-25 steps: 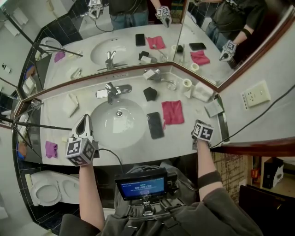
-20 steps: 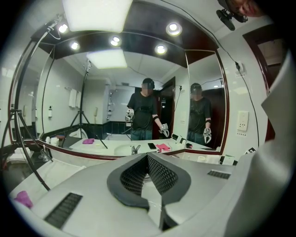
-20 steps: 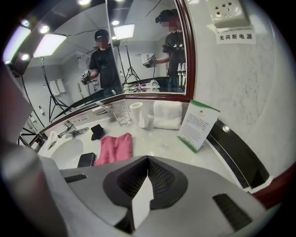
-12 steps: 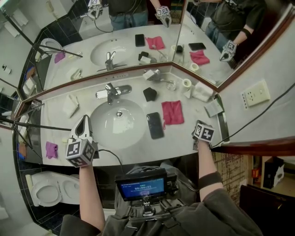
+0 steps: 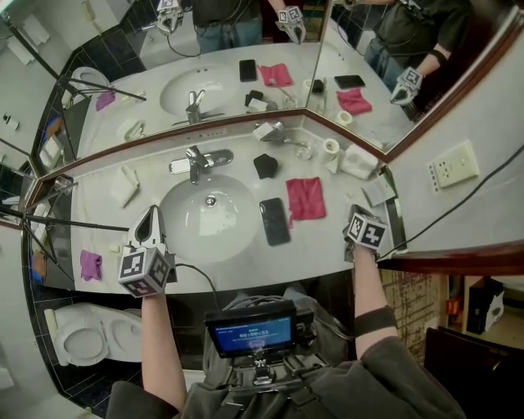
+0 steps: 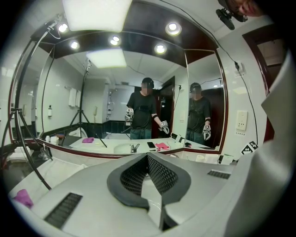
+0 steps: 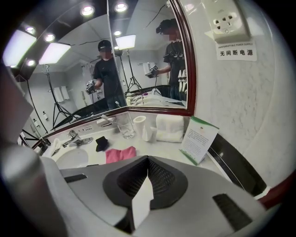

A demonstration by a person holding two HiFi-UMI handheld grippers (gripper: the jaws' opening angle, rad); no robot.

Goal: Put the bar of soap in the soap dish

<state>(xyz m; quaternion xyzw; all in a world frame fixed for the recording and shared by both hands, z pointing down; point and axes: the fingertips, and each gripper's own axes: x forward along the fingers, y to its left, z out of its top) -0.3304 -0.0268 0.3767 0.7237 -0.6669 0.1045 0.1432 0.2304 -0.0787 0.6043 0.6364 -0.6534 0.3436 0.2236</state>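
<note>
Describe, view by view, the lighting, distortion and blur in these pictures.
Head view: evenly lit and sharp, but the wide angle bends the counter edge and the mirror frame into curves. Left gripper view: fisheye with black corners; the ceiling panel burns out white, and the mirrored faces are mosaicked. Right gripper view: same fisheye rim; the light panels glare.

Left tongs [image 5: 150,223] closed, empty, right tongs [image 5: 357,214] closed, empty, forearms extended forward
</note>
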